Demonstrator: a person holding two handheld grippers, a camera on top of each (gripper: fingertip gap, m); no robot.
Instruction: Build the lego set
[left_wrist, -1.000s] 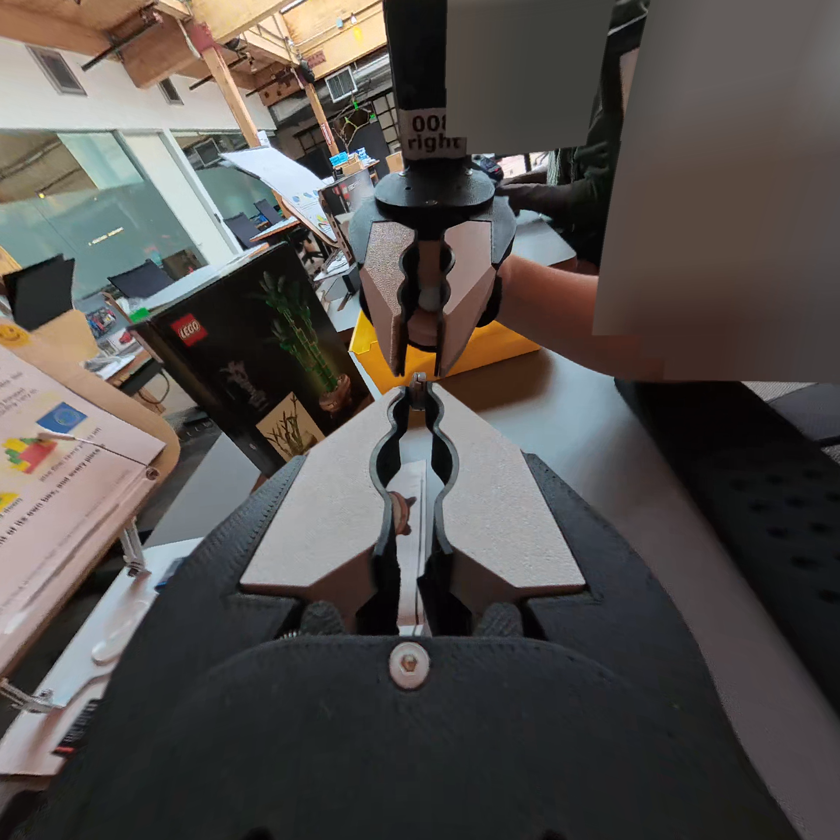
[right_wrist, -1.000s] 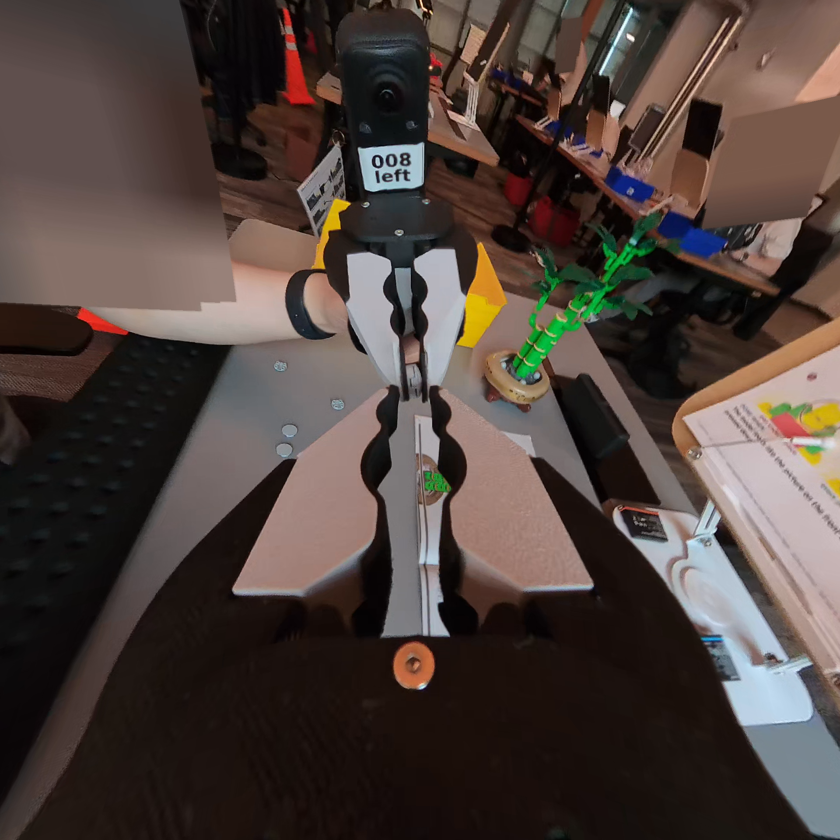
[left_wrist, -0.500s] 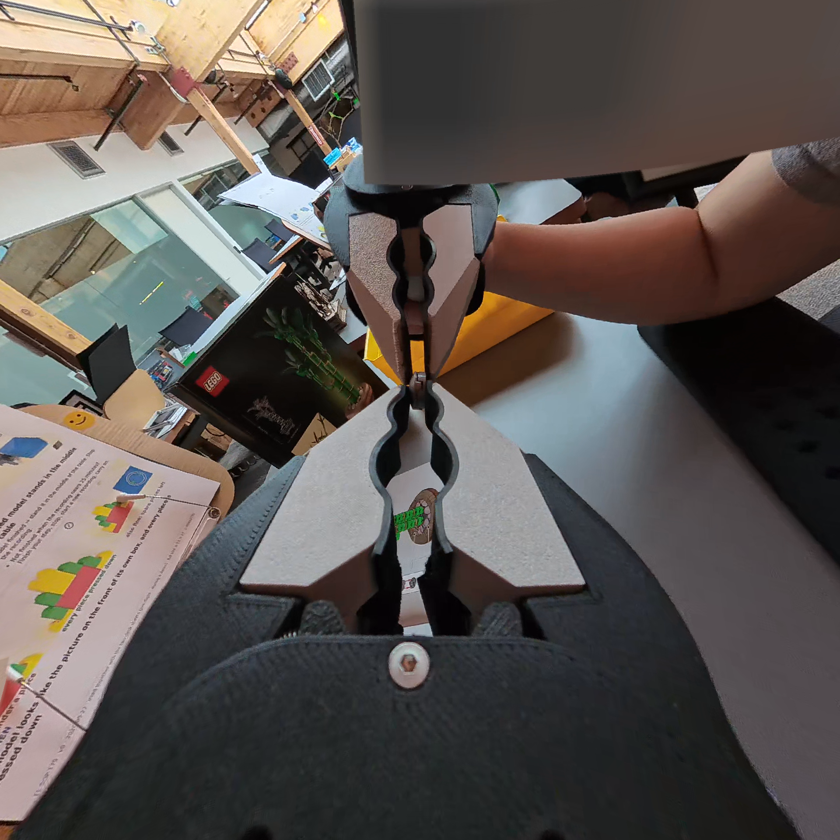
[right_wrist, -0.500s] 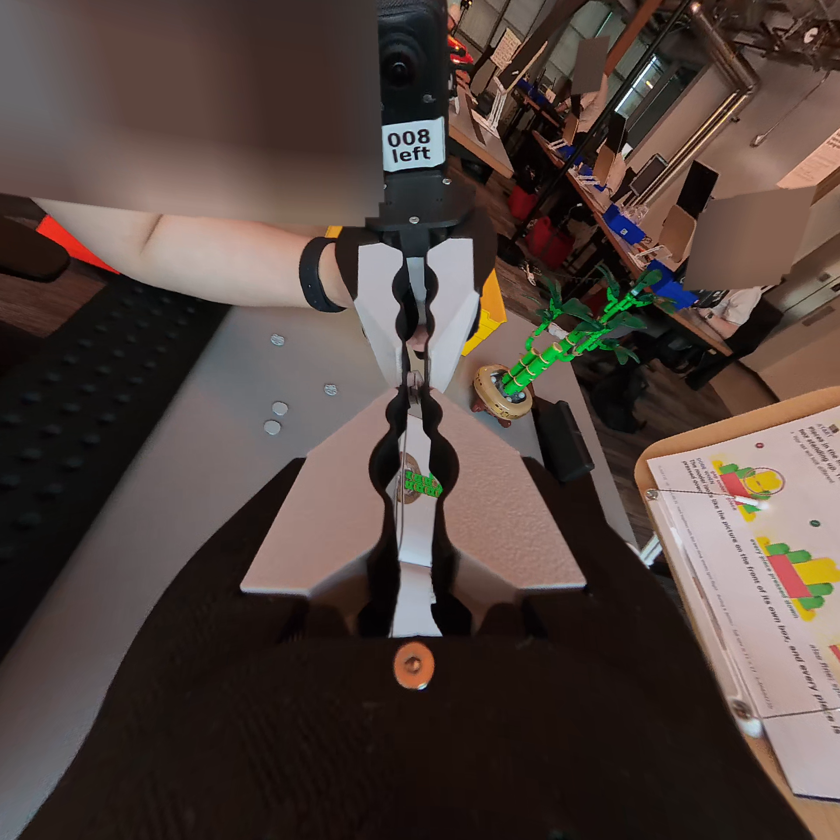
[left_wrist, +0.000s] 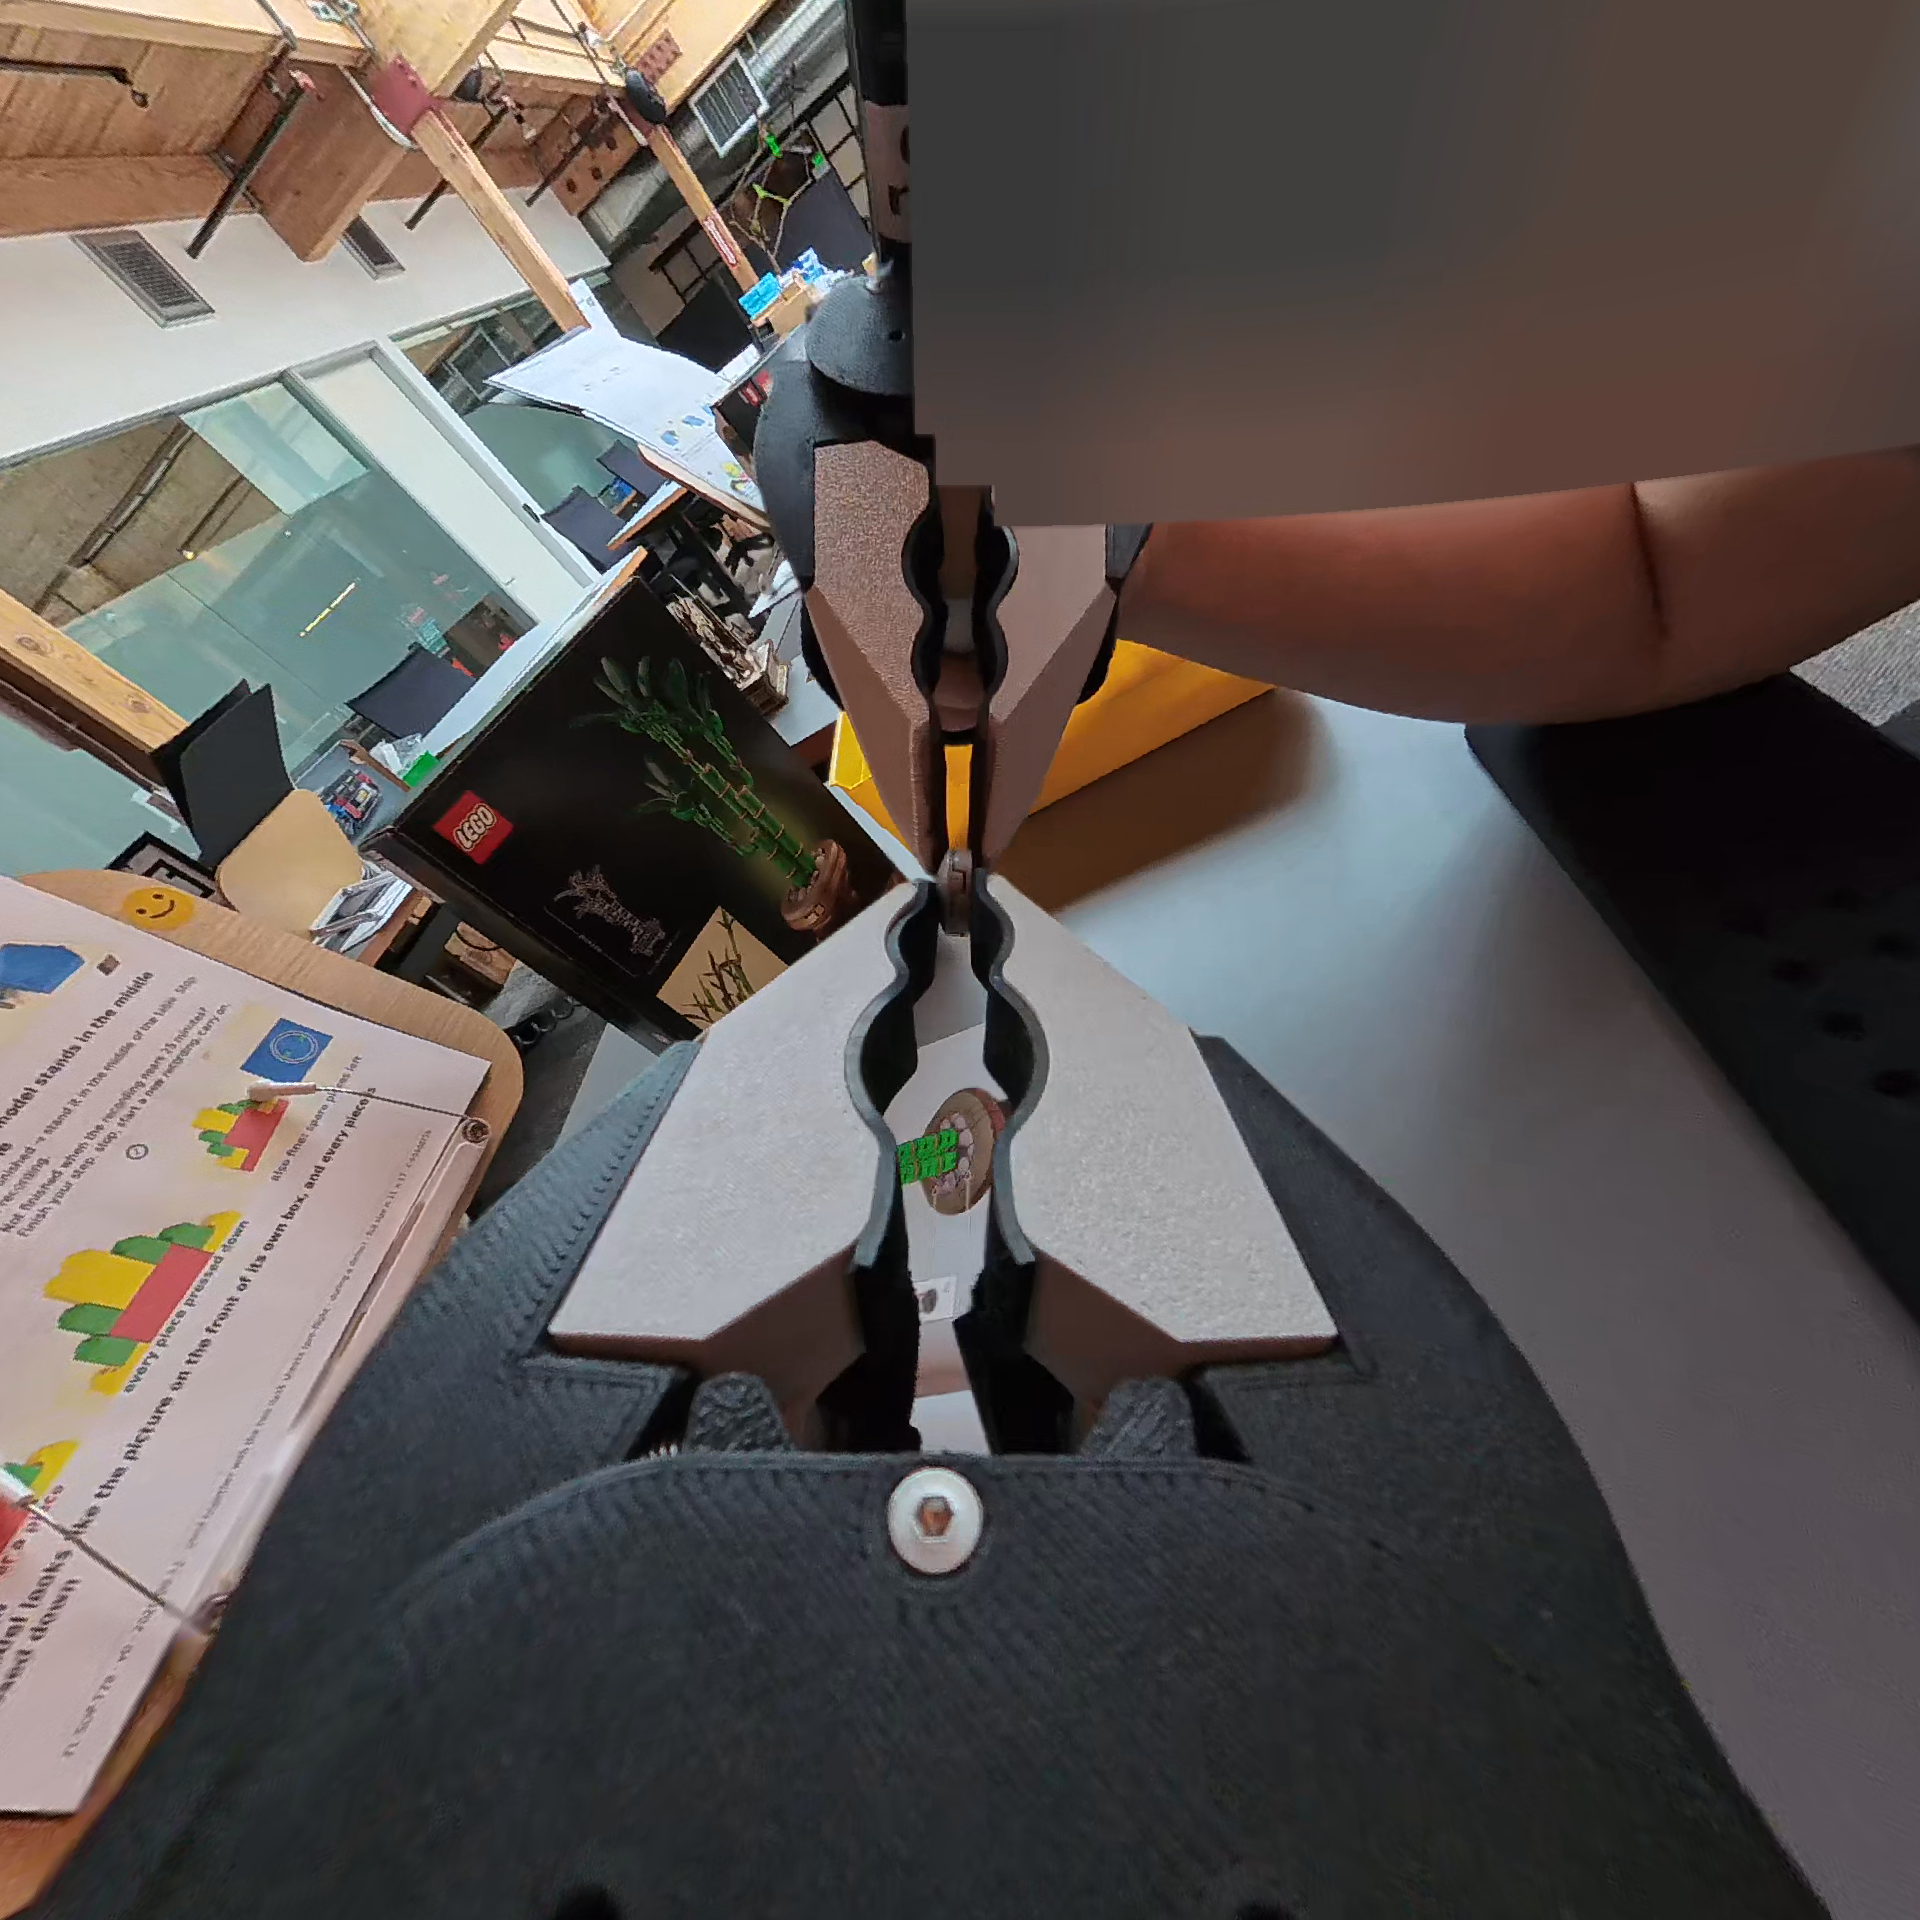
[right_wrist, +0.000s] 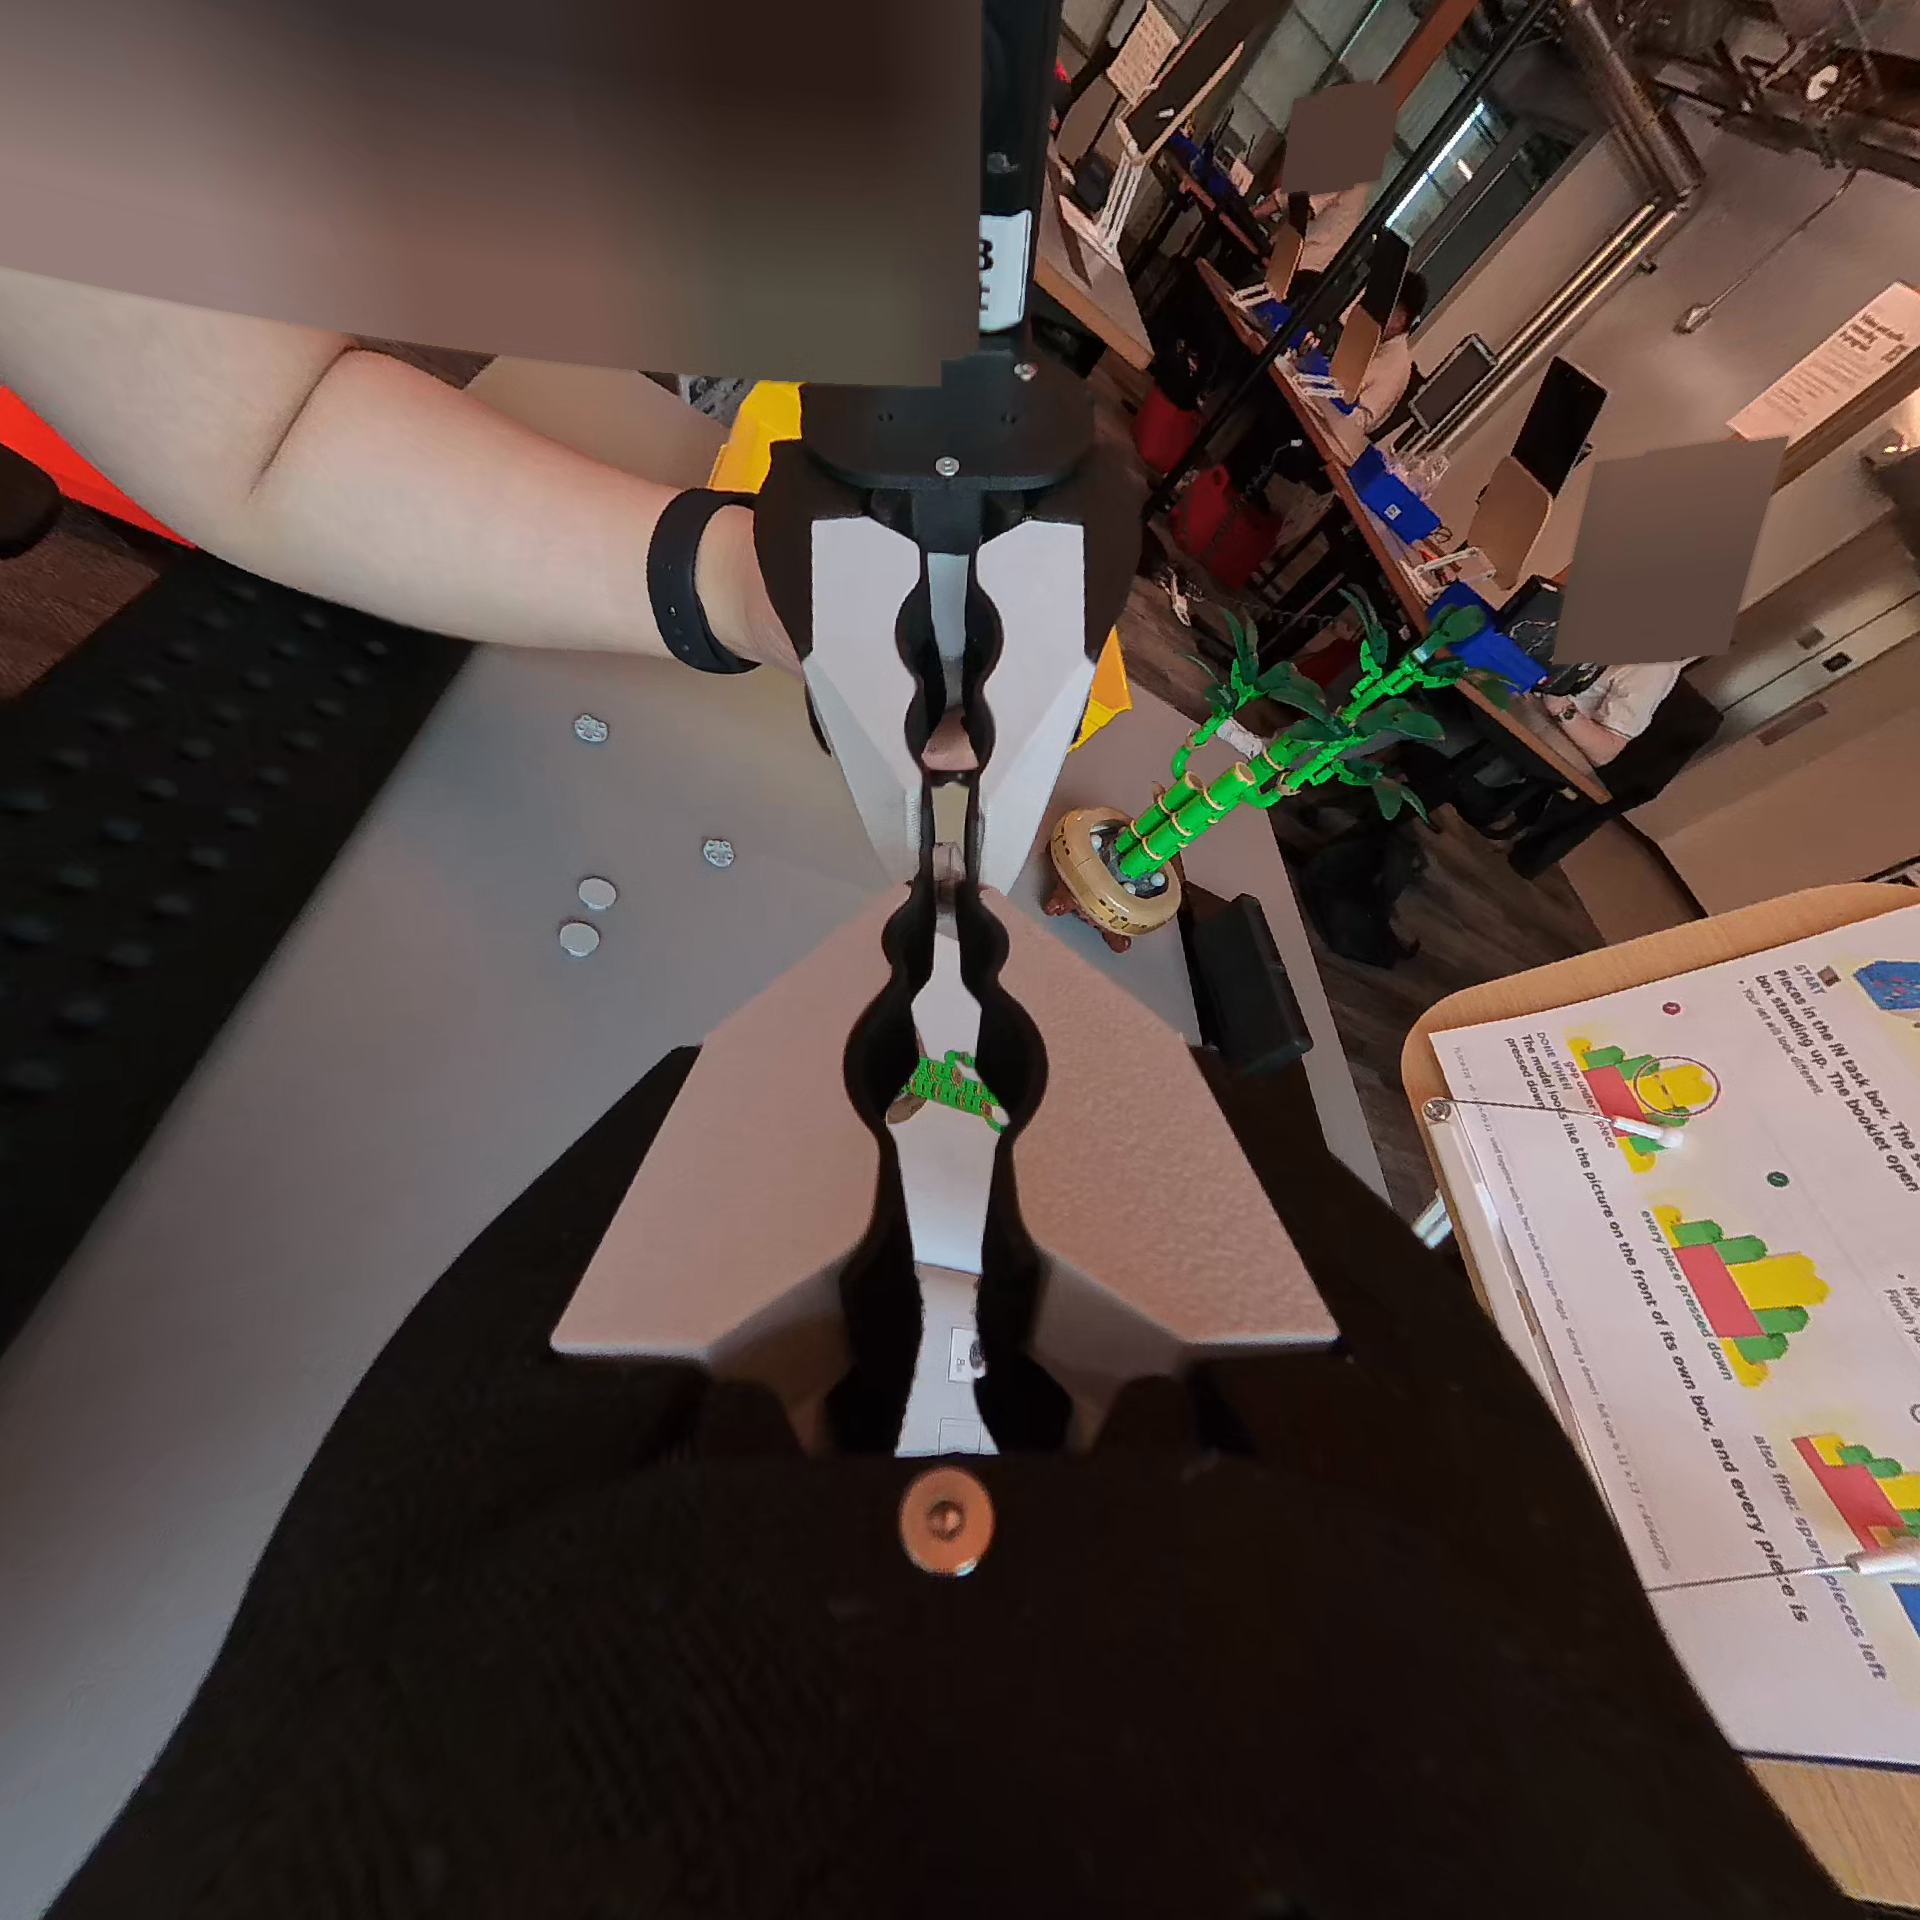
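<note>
My left gripper and right gripper meet tip to tip above the grey table. A small grey Lego piece is pinched where the tips meet, and both pairs of jaws are closed on it. It also shows in the right wrist view. The right gripper comes down from above in the left wrist view. The left gripper does the same in the right wrist view. The green bamboo model stands in its tan pot to the right. An open booklet lies below.
The black Lego box stands at the table's far edge, with a yellow bin behind the grippers. Loose grey round pieces lie on the table. An instruction sheet on a clipboard and a black perforated mat flank the work area. Less than 4 cm separates the two grippers' tips.
The right gripper closed from open and came onto the piece at the left gripper's tip. Both grippers moved closer together and tilted.
</note>
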